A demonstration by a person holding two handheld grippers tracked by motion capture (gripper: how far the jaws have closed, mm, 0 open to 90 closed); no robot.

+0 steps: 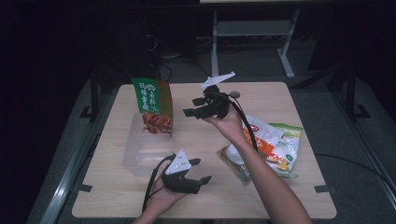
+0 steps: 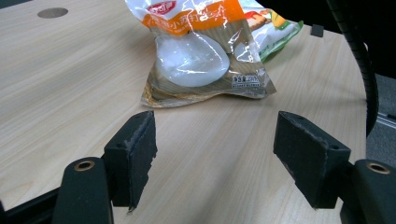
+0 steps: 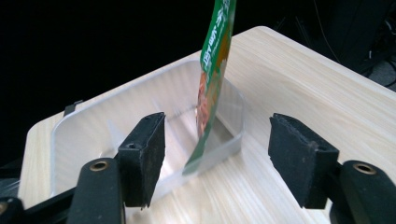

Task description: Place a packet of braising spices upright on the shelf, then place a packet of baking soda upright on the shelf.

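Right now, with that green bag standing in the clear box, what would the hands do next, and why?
Probably the left gripper eases forward to the orange-and-white snack bag and closes on it. Its jaws stand open with nothing between them, aimed at that bag on the table. The green bag stands in the clear box, and the right gripper is open and clear of it.
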